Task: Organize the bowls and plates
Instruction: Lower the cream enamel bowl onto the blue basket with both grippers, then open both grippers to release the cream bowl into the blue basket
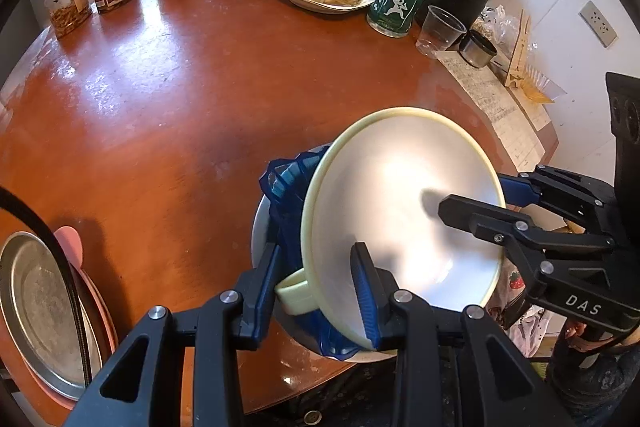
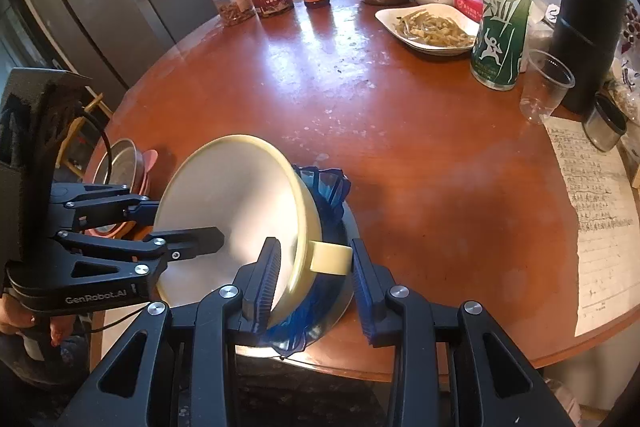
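At the lower centre of both views, the left gripper (image 1: 320, 287) and the right gripper (image 2: 314, 283) are each gripping, with half-open fingers, the rim of the tilted cream bowl (image 1: 400, 207), which is leaning over a blue bowl (image 1: 288, 183) on the brown table (image 1: 160, 107).

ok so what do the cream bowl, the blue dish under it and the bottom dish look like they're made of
Cream bowl: probably melamine or plastic; opaque, with a satin sheen, soft broad glare and a thick pale-yellow rim.
Blue dish: translucent plastic or glass, hard to tell which; light passes through its ruffled edge.
Bottom dish: metal, likely stainless steel; grey reflective rim.
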Demonstrator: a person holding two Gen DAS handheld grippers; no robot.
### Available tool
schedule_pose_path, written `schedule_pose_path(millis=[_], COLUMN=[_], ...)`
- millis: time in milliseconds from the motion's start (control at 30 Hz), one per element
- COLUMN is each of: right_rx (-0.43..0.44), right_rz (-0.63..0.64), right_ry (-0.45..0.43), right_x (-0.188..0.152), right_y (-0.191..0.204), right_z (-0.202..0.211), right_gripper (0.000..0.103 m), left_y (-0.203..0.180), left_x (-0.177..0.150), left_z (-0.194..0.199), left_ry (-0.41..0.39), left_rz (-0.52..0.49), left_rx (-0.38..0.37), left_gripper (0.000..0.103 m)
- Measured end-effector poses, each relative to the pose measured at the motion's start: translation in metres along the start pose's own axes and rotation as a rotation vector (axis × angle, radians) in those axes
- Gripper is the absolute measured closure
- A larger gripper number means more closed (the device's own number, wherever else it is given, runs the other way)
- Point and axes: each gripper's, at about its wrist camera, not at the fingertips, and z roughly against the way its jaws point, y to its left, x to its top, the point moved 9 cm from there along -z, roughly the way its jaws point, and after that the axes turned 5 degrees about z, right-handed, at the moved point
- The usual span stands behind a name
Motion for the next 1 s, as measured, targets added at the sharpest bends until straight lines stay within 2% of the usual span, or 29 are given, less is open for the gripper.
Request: schedule_pose_path(millis=[1000], right_rx=[0.011], right_rz=[0.015], right_ry=[-0.012], right_x=[0.0080], right_y=[0.0015], right_z=[-0.0039], right_gripper=[0.065], left_y=[0.0032], left_x=[0.0012], left_z=[-0.0005], left_ry=[0.000], left_rz=[0.006], left_rx=[-0.024], left_gripper=[0.067])
